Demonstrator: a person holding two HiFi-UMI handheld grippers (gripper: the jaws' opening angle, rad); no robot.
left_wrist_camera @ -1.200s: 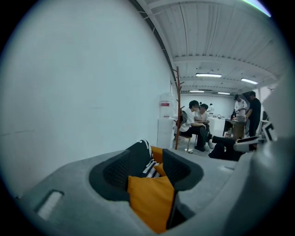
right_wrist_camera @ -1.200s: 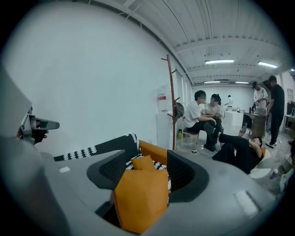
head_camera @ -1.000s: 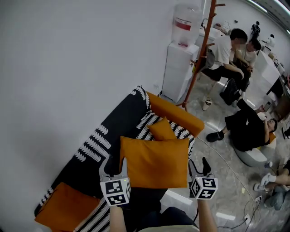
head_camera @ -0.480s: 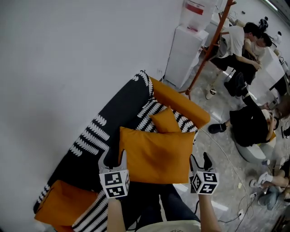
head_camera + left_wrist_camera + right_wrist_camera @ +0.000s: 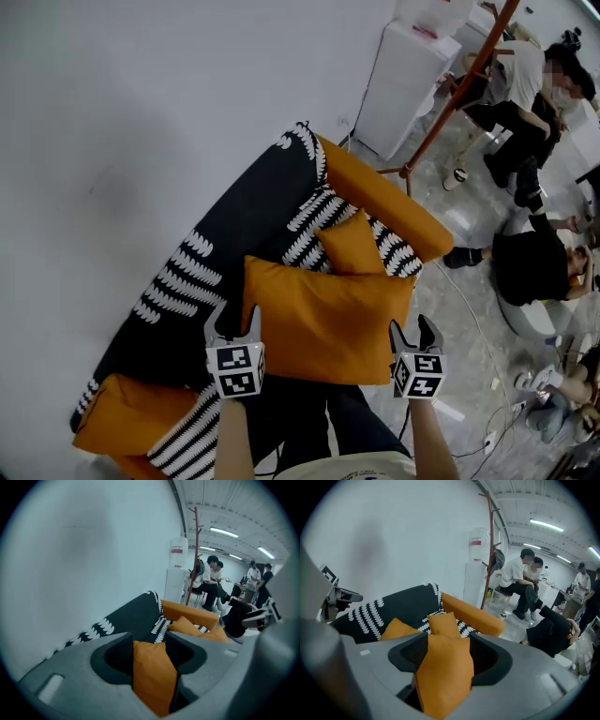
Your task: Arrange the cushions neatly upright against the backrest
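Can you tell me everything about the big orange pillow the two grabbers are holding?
The big orange cushion is rectangular, made of plain, soft-looking fabric that is slightly wrinkled. It is held spread out flat over the black-and-white sofa. The left gripper pinches one near corner and the right gripper pinches the other.

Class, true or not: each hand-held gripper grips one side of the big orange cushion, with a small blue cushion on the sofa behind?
The head view shows the small cushion is orange, not blue. The left hand-held gripper and right hand-held gripper hold the big orange cushion by its sides.
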